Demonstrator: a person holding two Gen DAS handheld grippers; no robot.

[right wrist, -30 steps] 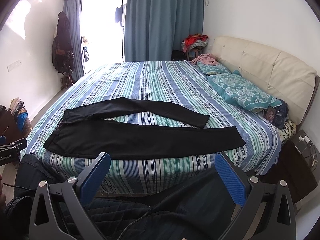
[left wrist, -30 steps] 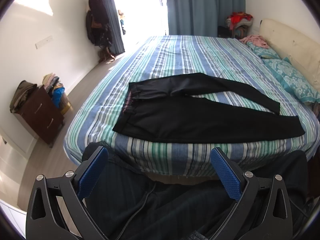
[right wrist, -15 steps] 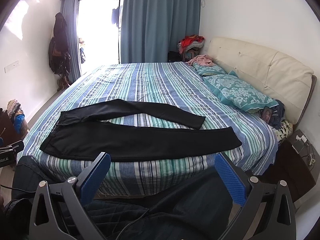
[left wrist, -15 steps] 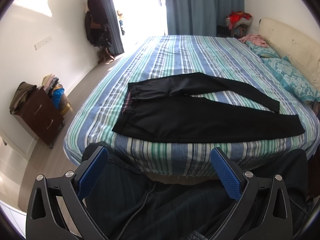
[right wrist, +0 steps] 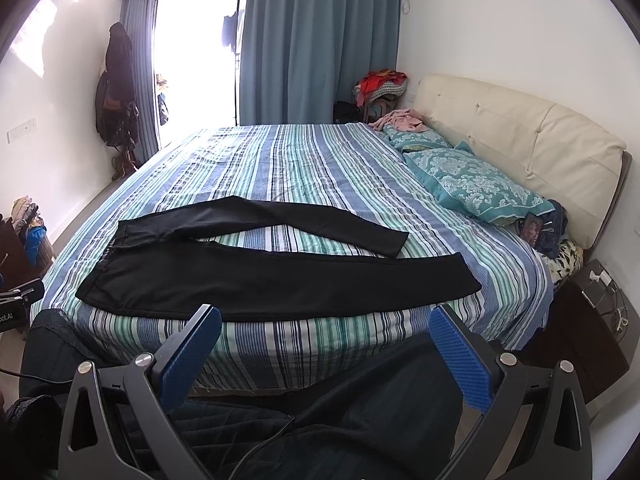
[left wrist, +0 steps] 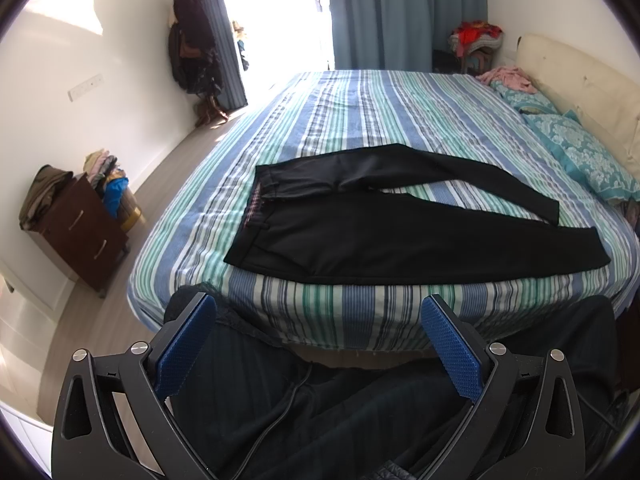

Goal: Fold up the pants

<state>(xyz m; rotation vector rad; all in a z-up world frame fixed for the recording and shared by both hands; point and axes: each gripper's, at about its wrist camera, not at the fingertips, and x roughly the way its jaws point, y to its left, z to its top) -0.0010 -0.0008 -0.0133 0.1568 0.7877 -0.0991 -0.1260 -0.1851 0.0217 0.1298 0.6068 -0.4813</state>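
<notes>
Black pants lie spread flat near the front edge of a striped bed, waistband to the left, both legs running right and parted in a narrow V. My left gripper is open, held back from the bed over a person's dark-clothed legs, facing the waist half of the pants. My right gripper is open too, short of the bed edge, facing the leg half. Neither touches the cloth.
Teal pillows and a cream headboard line the right side. A dark wooden dresser with piled clothes stands at the left on the floor. A dark nightstand sits at the right. Curtains hang behind.
The right wrist view has tilted slightly upward, showing more of the wall and curtain. The left view is almost unchanged. The pants have not moved.
</notes>
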